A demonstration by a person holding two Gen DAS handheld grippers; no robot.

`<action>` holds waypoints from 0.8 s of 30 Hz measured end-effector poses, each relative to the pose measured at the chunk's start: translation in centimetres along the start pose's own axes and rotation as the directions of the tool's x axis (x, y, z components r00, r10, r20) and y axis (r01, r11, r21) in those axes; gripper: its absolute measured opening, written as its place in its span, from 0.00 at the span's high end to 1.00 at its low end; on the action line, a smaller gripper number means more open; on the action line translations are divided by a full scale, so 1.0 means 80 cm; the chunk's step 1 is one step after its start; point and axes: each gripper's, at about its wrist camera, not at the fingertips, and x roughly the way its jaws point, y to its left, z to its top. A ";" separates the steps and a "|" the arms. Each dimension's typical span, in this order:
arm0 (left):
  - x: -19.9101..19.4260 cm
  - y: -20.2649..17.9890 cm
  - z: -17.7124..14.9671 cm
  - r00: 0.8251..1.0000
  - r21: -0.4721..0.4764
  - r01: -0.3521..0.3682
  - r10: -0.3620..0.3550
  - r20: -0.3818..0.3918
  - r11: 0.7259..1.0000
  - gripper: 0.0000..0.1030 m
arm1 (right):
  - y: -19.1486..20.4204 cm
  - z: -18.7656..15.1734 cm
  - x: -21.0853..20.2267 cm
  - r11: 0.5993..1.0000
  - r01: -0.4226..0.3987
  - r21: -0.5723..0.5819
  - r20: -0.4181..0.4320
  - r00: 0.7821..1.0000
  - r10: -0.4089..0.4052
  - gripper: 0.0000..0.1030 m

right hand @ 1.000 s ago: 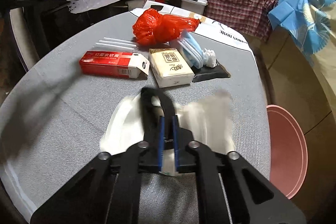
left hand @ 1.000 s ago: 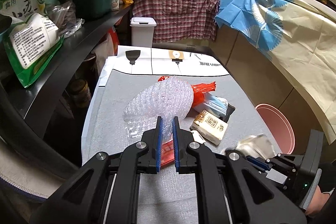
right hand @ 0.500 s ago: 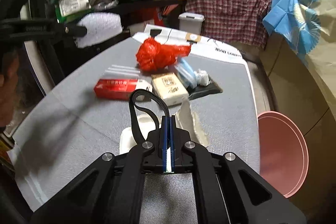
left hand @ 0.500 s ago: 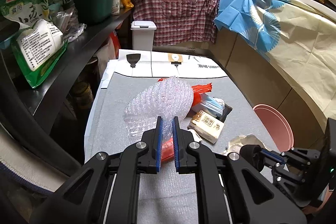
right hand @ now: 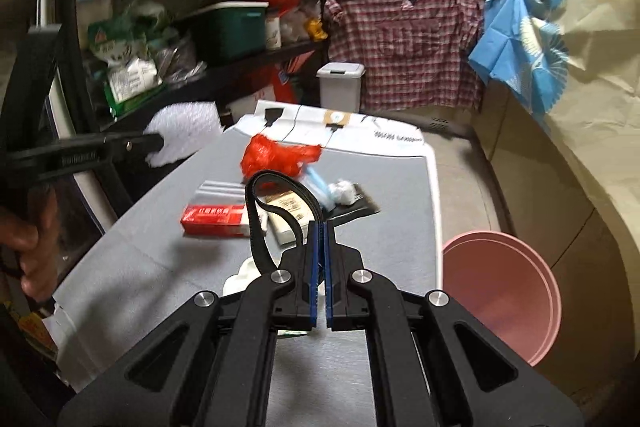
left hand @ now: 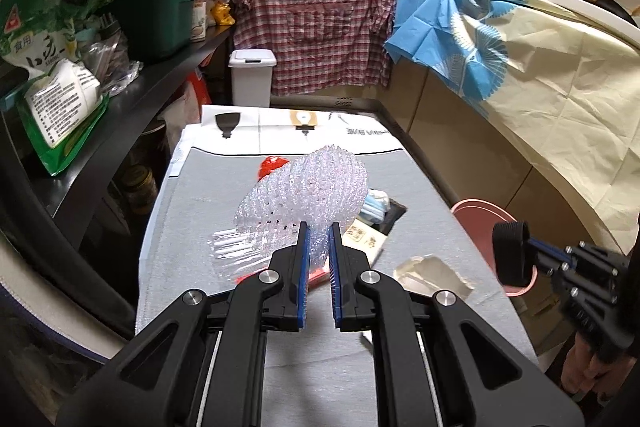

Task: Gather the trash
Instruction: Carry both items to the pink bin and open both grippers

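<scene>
My left gripper is shut on a translucent foam net sleeve, held up over the grey table. The right wrist view shows that gripper at the left with the net white and blurred. My right gripper is shut on a black band loop, raised above the table. It shows in the left wrist view at the right edge, with the band off its tip. A crumpled white wrapper lies on the table beneath.
On the table lie a red plastic bag, a red box, a tissue pack and a blue mask. A pink basin stands at the table's right. A white lidded bin is at the far end and black shelves run along the left.
My right gripper has risen with the black band, leaving the white wrapper on the table. My left gripper has lifted the foam net a little higher.
</scene>
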 end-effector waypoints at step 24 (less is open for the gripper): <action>0.001 -0.146 -0.018 0.991 0.087 0.131 -0.129 -0.031 0.988 0.91 | -0.203 0.003 -0.073 0.942 0.206 0.264 0.025 0.975 -0.220 0.97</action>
